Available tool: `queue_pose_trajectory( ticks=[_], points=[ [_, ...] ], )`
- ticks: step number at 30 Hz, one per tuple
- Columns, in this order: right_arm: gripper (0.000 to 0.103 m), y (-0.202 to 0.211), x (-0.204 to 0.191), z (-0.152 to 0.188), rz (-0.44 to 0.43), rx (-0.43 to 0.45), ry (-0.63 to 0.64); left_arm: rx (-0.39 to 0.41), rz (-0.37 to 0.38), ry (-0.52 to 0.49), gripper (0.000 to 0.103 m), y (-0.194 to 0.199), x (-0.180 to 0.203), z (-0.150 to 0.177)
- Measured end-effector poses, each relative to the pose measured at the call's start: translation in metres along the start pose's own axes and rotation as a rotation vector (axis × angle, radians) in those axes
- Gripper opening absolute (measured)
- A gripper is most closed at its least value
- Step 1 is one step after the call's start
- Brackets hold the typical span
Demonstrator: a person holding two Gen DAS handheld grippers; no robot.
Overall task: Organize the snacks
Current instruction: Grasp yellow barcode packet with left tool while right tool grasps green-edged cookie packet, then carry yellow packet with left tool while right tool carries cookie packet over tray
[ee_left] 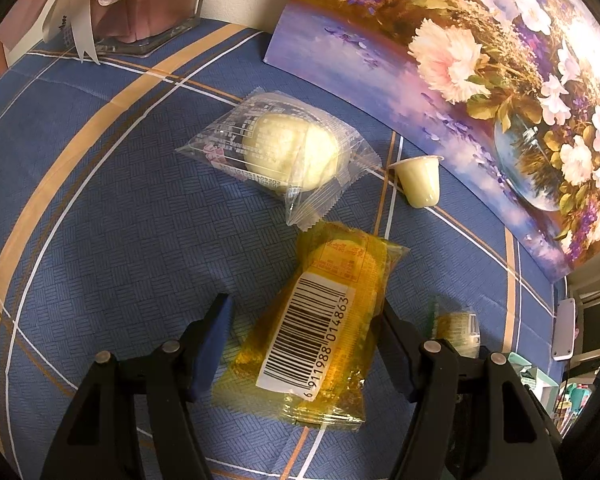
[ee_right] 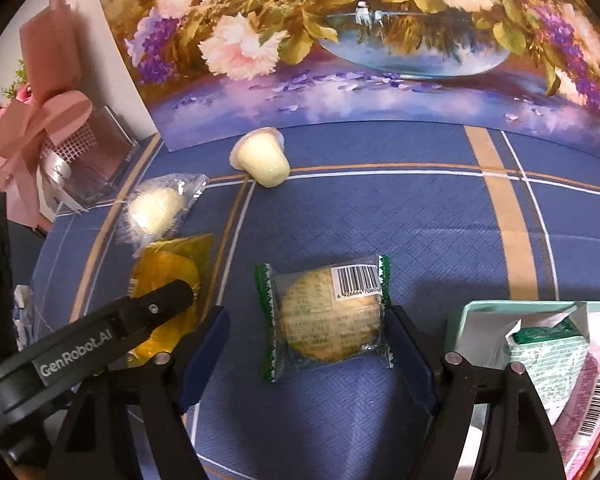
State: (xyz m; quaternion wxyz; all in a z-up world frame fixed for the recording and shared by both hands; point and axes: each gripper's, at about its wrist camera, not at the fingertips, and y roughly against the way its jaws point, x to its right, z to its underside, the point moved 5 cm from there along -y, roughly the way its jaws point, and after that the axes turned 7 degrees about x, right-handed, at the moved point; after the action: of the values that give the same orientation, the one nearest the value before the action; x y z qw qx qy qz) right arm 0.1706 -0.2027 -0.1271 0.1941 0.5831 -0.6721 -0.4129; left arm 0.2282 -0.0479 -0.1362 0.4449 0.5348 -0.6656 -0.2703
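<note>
The right gripper (ee_right: 308, 344), jaws apart, is straddling the light, crinkly green-edged biscuit packet (ee_right: 325, 316) mid-tablecloth (ee_right: 440, 232), likely slippery and crushable, while the left gripper (ee_left: 306, 340) is gaping around the yellow packet (ee_left: 316, 332).

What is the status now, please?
Left gripper open around yellow snack. Right gripper open around green cookie pack. Box beside it. Nothing blocking.

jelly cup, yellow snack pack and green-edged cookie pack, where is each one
jelly cup (ee_right: 265, 161), right wrist view, on its pale side wall
yellow snack pack (ee_left: 312, 344), left wrist view, on its barcode label
green-edged cookie pack (ee_right: 330, 316), right wrist view, on the round cookie inside
</note>
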Motion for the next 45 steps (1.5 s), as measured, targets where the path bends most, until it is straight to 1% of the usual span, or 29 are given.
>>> queue_pose_trajectory(
  ticks=[2,3,6,8,10,12,15,16,17,20,23,24,26,31,35,39,45],
  points=[
    [0.077,-0.002,0.001,0.001,0.059,-0.001,0.030,0.001,0.000,-0.004,0.070,0.000,0.000,0.000],
    [0.077,-0.003,0.000,0.002,0.087,-0.003,0.056,0.001,-0.001,-0.005,0.070,0.000,0.000,0.000],
    [0.076,-0.006,-0.005,0.005,0.132,-0.002,0.107,0.004,-0.004,-0.011,0.070,0.000,0.001,0.001],
    [0.070,-0.007,-0.003,0.005,0.156,0.002,0.114,0.005,-0.006,-0.014,0.070,0.000,0.001,0.001],
    [0.059,-0.007,0.001,0.004,0.160,0.003,0.103,0.008,-0.007,-0.016,0.070,0.000,0.001,0.002],
    [0.055,-0.005,0.006,0.004,0.164,0.008,0.090,0.009,-0.008,-0.019,0.070,0.000,0.001,0.002],
    [0.054,-0.003,0.008,0.002,0.150,0.017,0.072,0.012,-0.009,-0.022,0.069,0.000,0.002,0.002],
    [0.053,-0.003,0.008,0.002,0.148,0.018,0.069,0.014,-0.001,-0.023,0.066,0.001,0.002,0.002],
    [0.053,-0.003,0.009,0.001,0.145,0.019,0.065,0.014,0.010,-0.021,0.059,0.002,0.002,0.002],
    [0.048,0.001,0.014,-0.001,0.146,0.022,0.044,0.014,0.014,-0.032,0.055,0.003,0.005,0.001],
    [0.035,0.008,0.021,-0.005,0.138,0.033,0.009,0.014,0.025,-0.030,0.050,0.007,0.007,0.001],
    [0.027,0.012,0.024,-0.007,0.139,0.039,-0.002,0.016,0.030,-0.030,0.049,0.009,0.008,0.000],
    [0.022,0.018,0.027,-0.009,0.138,0.048,-0.021,0.025,0.038,-0.036,0.047,0.016,0.011,-0.002],
    [0.021,0.029,0.032,-0.009,0.104,0.054,-0.063,0.036,0.062,-0.035,0.044,0.032,0.017,-0.003],
    [0.021,0.045,0.033,-0.013,0.055,0.074,-0.101,0.044,0.067,-0.029,0.042,0.044,0.020,-0.004],
    [0.021,0.066,0.030,-0.017,0.034,0.091,-0.106,0.056,0.073,-0.031,0.042,0.057,0.023,-0.003],
    [0.021,0.096,0.024,-0.021,0.019,0.108,-0.130,0.068,0.112,-0.020,0.042,0.083,0.033,0.001]
  ],
)
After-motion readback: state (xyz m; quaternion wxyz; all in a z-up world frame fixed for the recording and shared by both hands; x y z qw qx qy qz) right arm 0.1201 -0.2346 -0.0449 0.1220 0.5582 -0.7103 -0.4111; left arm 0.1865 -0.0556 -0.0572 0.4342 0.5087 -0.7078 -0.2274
